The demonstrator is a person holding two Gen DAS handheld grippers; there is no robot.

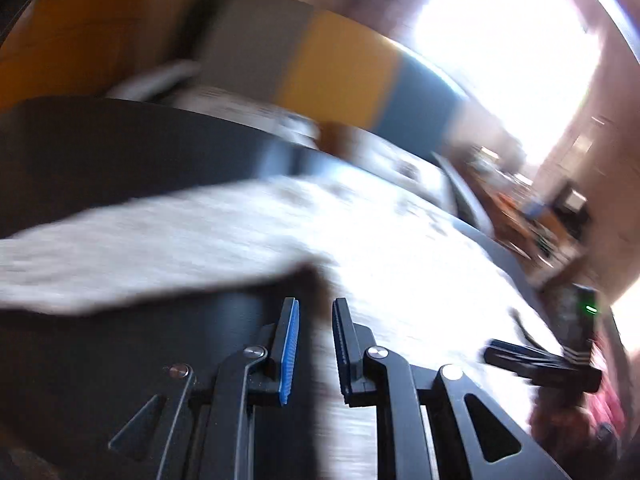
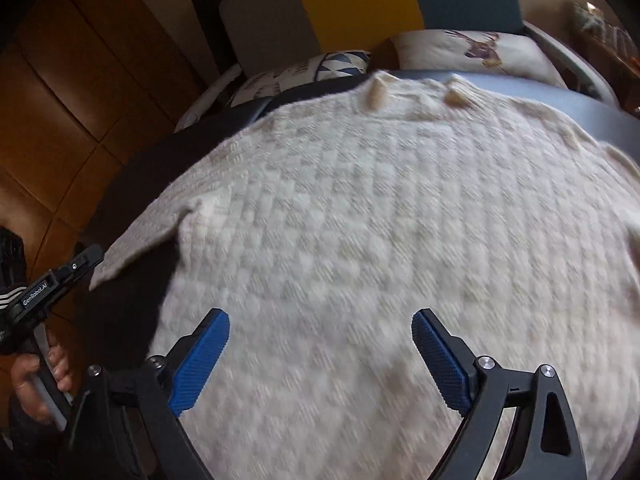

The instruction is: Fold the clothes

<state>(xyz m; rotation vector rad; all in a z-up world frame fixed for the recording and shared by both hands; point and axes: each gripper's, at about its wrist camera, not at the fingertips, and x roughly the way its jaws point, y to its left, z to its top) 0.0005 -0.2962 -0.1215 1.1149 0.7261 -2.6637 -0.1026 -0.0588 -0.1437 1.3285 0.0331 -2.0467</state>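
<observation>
A cream knitted sweater (image 2: 360,220) lies spread flat on a dark bed surface (image 2: 560,98), collar at the far side. My right gripper (image 2: 320,316) hovers over the sweater's near half, open wide, nothing between its blue pads. The left sleeve (image 2: 136,240) sticks out to the left. My left gripper (image 2: 90,256) sits just beside that sleeve's cuff. The left wrist view is blurred: the left gripper (image 1: 316,302) shows a narrow gap with nothing in it, and the sweater (image 1: 180,248) lies just ahead. The right gripper (image 1: 540,364) is at the right edge.
Two pillows, one with a deer print (image 2: 476,50) and one with triangles (image 2: 320,70), lie behind the collar. Wooden floor (image 2: 60,120) runs along the left. A hand (image 2: 36,384) holds the left gripper's handle. A bright window (image 1: 500,60) glares beyond a cluttered shelf (image 1: 540,208).
</observation>
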